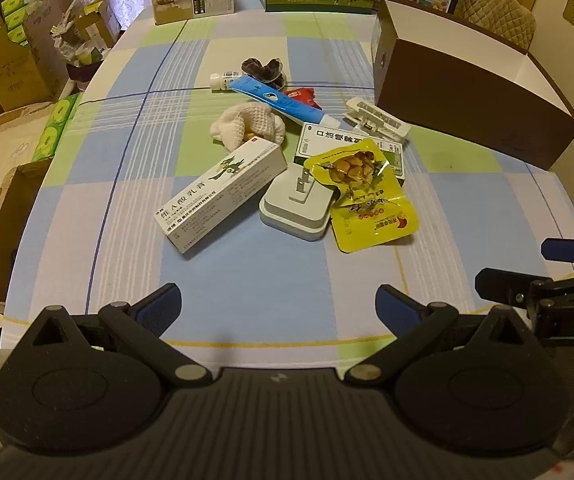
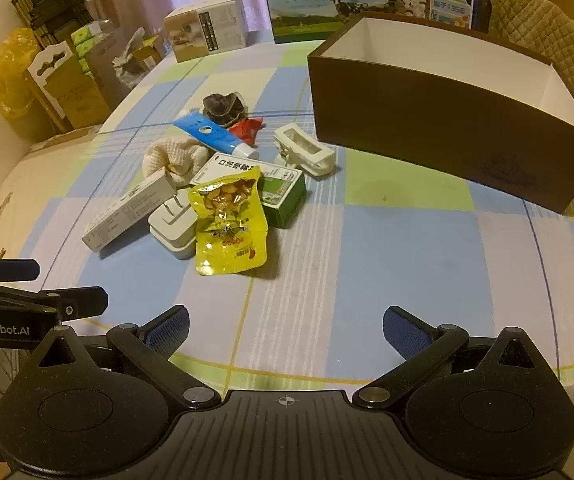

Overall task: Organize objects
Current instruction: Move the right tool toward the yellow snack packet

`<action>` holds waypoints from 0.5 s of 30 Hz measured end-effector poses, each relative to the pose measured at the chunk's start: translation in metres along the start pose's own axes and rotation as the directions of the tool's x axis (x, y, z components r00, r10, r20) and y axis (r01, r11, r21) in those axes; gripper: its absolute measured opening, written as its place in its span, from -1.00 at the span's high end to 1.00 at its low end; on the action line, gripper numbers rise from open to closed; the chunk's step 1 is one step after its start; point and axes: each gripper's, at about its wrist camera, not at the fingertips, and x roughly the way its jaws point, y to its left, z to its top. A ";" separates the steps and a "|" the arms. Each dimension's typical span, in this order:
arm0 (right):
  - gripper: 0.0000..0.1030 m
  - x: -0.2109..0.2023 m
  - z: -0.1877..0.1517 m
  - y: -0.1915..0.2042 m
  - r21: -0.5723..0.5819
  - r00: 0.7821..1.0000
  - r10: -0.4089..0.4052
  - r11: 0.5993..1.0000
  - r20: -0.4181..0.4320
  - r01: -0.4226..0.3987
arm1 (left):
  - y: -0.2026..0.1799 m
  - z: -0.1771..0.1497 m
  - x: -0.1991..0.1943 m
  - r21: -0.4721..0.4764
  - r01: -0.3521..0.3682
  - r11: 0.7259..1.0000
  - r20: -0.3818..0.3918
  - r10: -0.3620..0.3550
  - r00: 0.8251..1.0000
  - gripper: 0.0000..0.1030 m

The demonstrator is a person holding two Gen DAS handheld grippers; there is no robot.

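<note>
The brown box [image 2: 447, 120] is sitting open-topped at the far right of the checked tablecloth [image 2: 367, 240], its long side running from near-right to far-left and its white inside showing bare as far as the near wall lets one see; the floor of it is lying hidden behind that wall, so whether anything is already in there cannot be told; the heap of small things is lying well apart from it, to the left and ahead of both tools; the long white carton [image 1: 223, 196] is pointing its long axis from near-left to far-right, leaning against the white plug [image 1: 297, 210], and the yellow snack packet [image 2: 229, 224] is overlapping the plug and the green and white box [image 2: 283, 188]; behind them the blue tube [image 1: 283, 104], the white cloth [image 1: 247, 126], the white clip [image 2: 307, 152], a dark crumpled thing [image 2: 223, 108] and a red wrapper [image 2: 247, 128] are crowding together, the last two too small to name surely; the right gripper [image 2: 285, 328] is hovering with its fingers spread wide and nothing between them, the packet lying just ahead and slightly left of it, so it seems the nearer one for that packet; the left gripper [image 1: 279, 306] is likewise gaping apart and holding nothing, facing the carton and plug.
</note>
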 end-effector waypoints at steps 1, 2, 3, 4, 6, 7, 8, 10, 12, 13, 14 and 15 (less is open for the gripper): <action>-0.96 0.001 0.001 0.000 -0.001 1.000 0.001 1.000 0.000 -0.001 | 0.000 0.001 0.001 -0.001 -0.001 1.000 0.000 0.001 1.000 -0.98; -0.96 0.002 0.002 0.001 -0.002 1.000 0.003 1.000 0.000 -0.003 | 0.001 0.001 0.001 -0.002 -0.002 1.000 0.000 0.002 1.000 -0.98; -0.96 0.003 0.003 0.001 -0.003 1.000 0.006 1.000 0.000 -0.006 | 0.001 0.002 0.002 -0.003 -0.003 1.000 0.000 0.003 1.000 -0.98; -0.96 0.004 0.003 0.002 -0.004 1.000 0.007 1.000 0.001 -0.007 | 0.002 0.003 0.002 -0.004 -0.005 1.000 0.000 0.005 1.000 -0.98; -0.96 0.007 0.005 0.003 -0.006 1.000 0.012 1.000 0.002 -0.012 | 0.003 0.004 0.004 -0.005 -0.007 1.000 0.000 0.007 1.000 -0.98; -0.96 0.008 0.006 0.003 -0.008 1.000 0.015 1.000 0.002 -0.015 | 0.004 0.005 0.005 -0.005 -0.009 1.000 0.001 0.009 1.000 -0.98; -0.96 0.009 0.008 0.004 -0.009 1.000 0.018 1.000 0.003 -0.018 | 0.005 0.007 0.005 -0.005 -0.012 1.000 0.001 0.012 1.000 -0.98; -0.96 0.012 0.010 0.005 -0.012 1.000 0.028 1.000 0.006 -0.028 | 0.006 0.009 0.007 -0.002 -0.021 1.000 0.006 0.021 1.000 -0.98; -0.96 0.015 0.012 0.007 -0.017 0.999 0.040 0.999 0.010 -0.040 | 0.008 0.011 0.009 0.000 -0.030 1.000 0.009 0.030 1.000 -0.98; -0.96 0.017 0.013 0.008 -0.019 0.999 0.048 0.999 0.013 -0.047 | 0.009 0.012 0.011 -0.001 -0.033 0.999 0.009 0.033 0.999 -0.98; -0.96 0.019 0.014 0.009 -0.021 0.998 0.057 0.998 0.015 -0.057 | 0.011 0.013 0.012 -0.002 -0.036 0.999 0.010 0.036 0.999 -0.98; -0.96 0.021 0.015 0.009 -0.022 0.998 0.063 0.998 0.018 -0.063 | 0.012 0.014 0.013 -0.004 -0.039 0.999 0.011 0.039 0.999 -0.98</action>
